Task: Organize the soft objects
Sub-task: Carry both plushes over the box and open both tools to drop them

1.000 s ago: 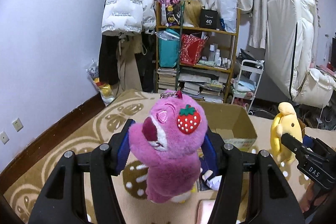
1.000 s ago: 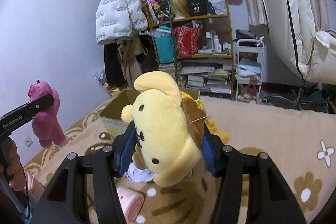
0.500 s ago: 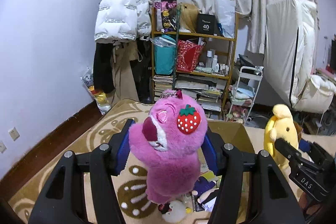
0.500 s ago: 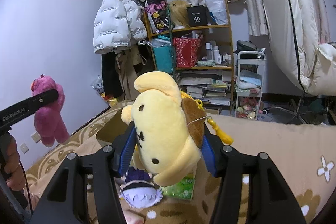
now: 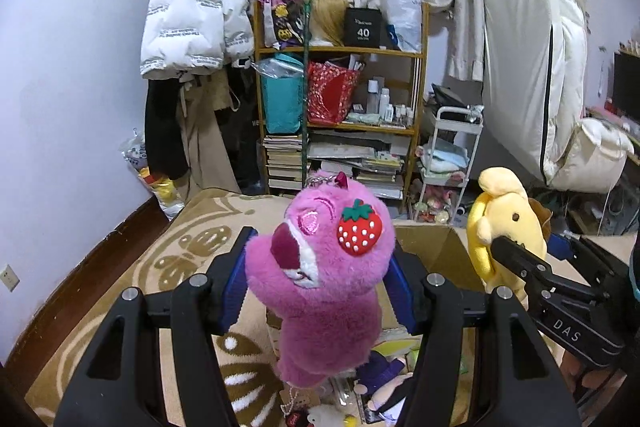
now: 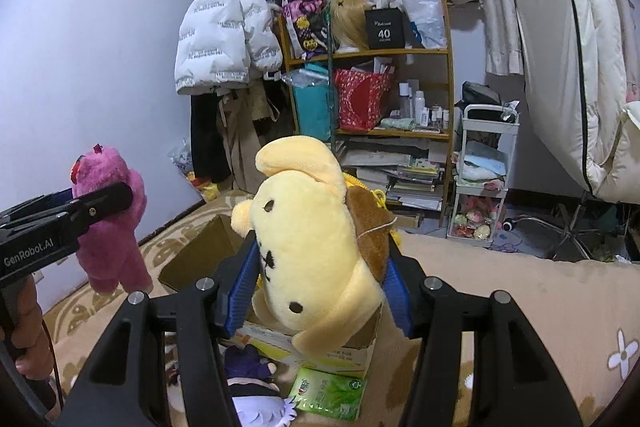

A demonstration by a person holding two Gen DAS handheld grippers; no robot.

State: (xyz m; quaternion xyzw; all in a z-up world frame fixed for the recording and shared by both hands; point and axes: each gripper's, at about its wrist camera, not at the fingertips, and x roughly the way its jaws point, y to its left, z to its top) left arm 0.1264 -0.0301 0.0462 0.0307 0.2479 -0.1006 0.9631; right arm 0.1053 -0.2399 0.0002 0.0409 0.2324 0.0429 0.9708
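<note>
Pink bear plush (image 5: 320,283) pinched between my left gripper (image 5: 318,287) blue pads, head squeezed on both sides, strawberry patch (image 5: 359,229) facing the camera, body hanging below the jaws; it is off the ground, above the near edge of the cardboard box (image 5: 436,255); yellow dog plush (image 6: 316,267) pinched the same way in my right gripper (image 6: 320,279), pads pressed into its head, brown cap toward the right pad, one long ear sticking up; it hangs over the box (image 6: 200,255) too, box mostly hidden behind it; both jaws partly closed, clamped on the plush, no gap at the pads; from the left wrist view the right gripper and yellow plush (image 5: 504,227) sit at the right, beside the box's right flap; from the right wrist view the left gripper (image 6: 108,203) and pink plush (image 6: 112,227) sit at the left, a hand (image 6: 24,331) on the handle; box stands on a beige patterned rug (image 5: 192,239); on the rug near the box's front edge: green packet (image 6: 328,391), a purple-haired doll (image 6: 248,379), other small toys; behind, against the wall: wooden shelf (image 5: 340,107) crammed with books and bags, white puffer jacket (image 5: 192,15) hanging left of it, small white cart (image 5: 448,155) right of it.
</note>
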